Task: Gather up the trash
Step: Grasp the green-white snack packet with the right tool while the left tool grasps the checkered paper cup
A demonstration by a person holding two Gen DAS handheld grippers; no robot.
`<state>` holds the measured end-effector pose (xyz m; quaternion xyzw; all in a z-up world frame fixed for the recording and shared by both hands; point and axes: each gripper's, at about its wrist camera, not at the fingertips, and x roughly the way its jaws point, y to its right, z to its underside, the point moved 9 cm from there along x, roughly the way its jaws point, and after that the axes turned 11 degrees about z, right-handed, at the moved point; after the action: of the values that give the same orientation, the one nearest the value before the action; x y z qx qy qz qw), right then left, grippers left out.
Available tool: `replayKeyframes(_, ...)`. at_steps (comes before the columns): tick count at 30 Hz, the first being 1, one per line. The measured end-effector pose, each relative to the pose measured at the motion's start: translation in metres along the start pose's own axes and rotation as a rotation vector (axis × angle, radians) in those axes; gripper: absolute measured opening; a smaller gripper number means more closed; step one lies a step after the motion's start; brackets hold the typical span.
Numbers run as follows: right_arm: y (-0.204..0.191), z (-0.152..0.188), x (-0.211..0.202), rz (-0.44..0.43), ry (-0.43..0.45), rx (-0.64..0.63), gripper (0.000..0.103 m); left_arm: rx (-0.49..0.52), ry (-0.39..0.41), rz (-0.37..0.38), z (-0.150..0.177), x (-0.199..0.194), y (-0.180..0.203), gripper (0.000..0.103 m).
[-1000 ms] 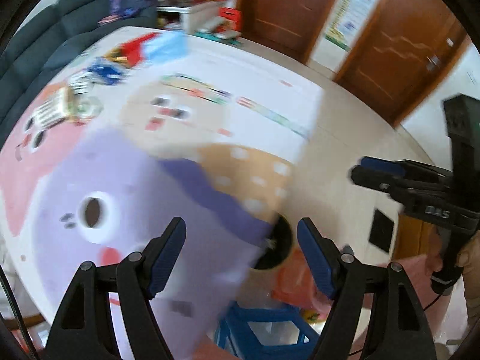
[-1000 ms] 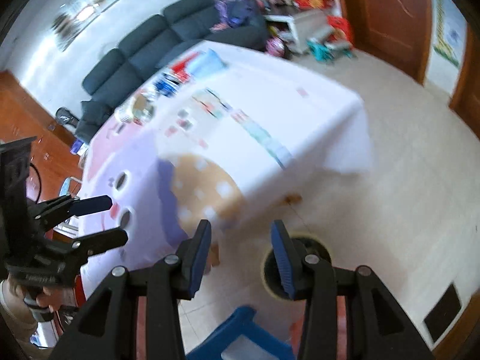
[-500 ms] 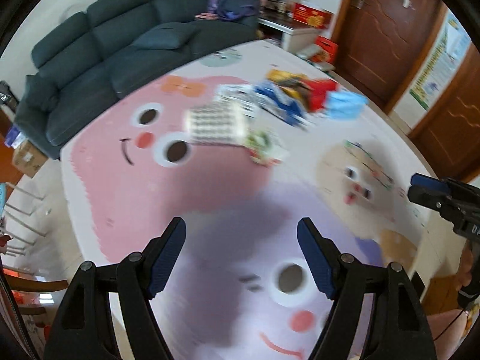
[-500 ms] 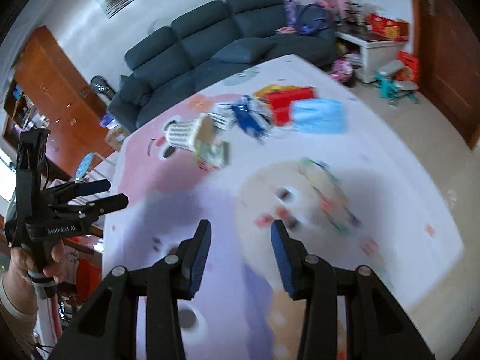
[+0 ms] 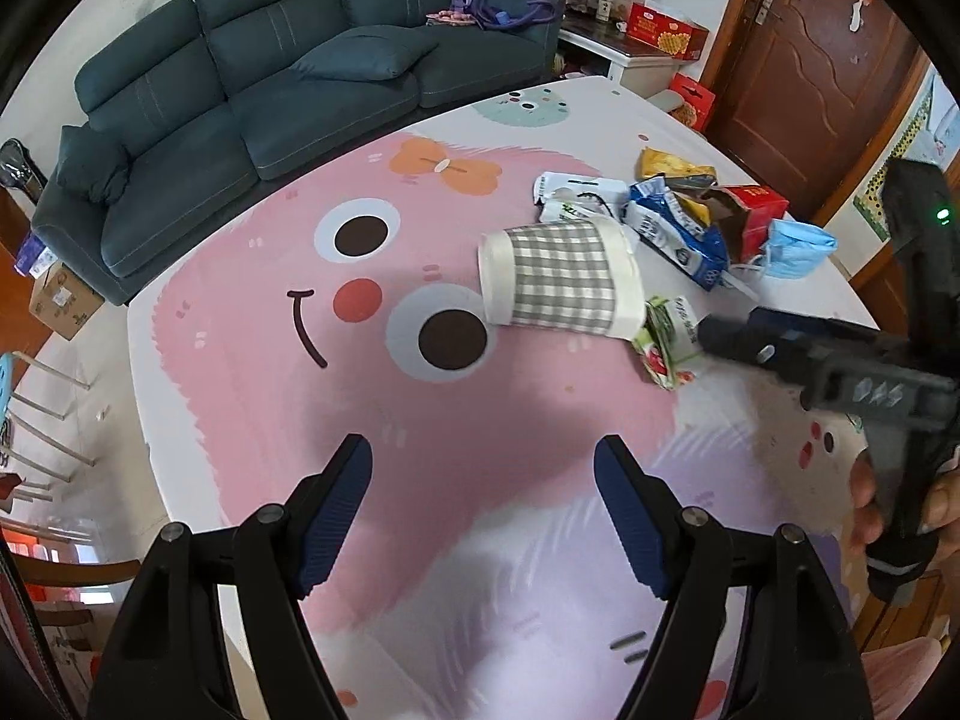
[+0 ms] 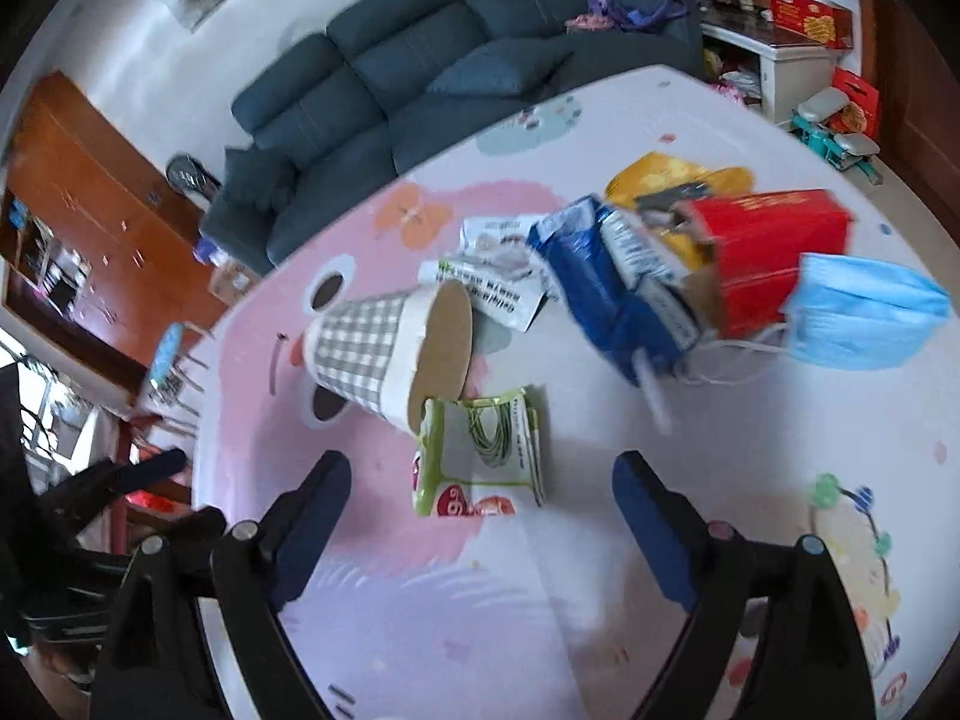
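So your trash is all sitting on the table (image 5: 252,396) with the cartoon-face cloth, bunched toward the far right part of it. The checked paper cup (image 5: 561,281) is tipped over on its side, long axis running roughly left-right in your left wrist view, open mouth facing your right gripper's camera and closed base toward the left. Touching the rim end is a crumpled green wrapper (image 6: 480,450), lying flat with its long side running away from the camera in the right wrist view. Your right gripper (image 6: 480,480) hangs just above and in front of that wrapper, jaws opening right now, nothing clamped; the wrapper sits in the gap between the two fingers from that view but the pads aren't on it. From the left camera you can see the right gripper's tip right at the wrapper. Your left gripper (image 5: 483,468) is spread wide and empty over bare pink cloth, with the cup well ahead of it and a bit right. Behind the cup there's a white pouch (image 6: 492,276), then a blue bag (image 6: 612,294) lying diagonally, a yellow snack bag (image 5: 669,165), a red carton (image 6: 774,252) on its side with the torn end facing the blue bag, and a blue face mask (image 6: 864,312) resting against the carton's right end. Dark sofa (image 5: 252,60) beyond the table.
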<state>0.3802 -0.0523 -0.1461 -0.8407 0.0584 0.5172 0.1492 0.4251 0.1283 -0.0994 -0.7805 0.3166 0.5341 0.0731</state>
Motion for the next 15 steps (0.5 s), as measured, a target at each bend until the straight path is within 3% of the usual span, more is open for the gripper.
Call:
replayKeyframes(7, -0.012, 0.008, 0.034, 0.105, -0.056, -0.081, 0.088, 0.053, -0.015, 0.017, -0.016, 0.011, -0.008, 0.075)
replayKeyframes(8, -0.013, 0.010, 0.032, 0.123, -0.037, -0.105, 0.084, 0.076, -0.017, 0.011, -0.019, 0.012, -0.007, 0.075)
replayKeyframes(11, -0.013, 0.011, 0.031, 0.184, -0.020, -0.165, 0.054, 0.138, -0.025, -0.010, -0.030, 0.015, -0.004, 0.075)
replayKeyframes(14, -0.010, 0.010, 0.027, 0.172, -0.010, -0.177, 0.044, 0.177, -0.035, -0.015, -0.044, 0.022, 0.002, 0.075)
replayKeyframes(15, -0.008, 0.009, 0.025, 0.166, -0.002, -0.175, 0.035, 0.185, -0.041, -0.009, -0.049, 0.026, 0.006, 0.075)
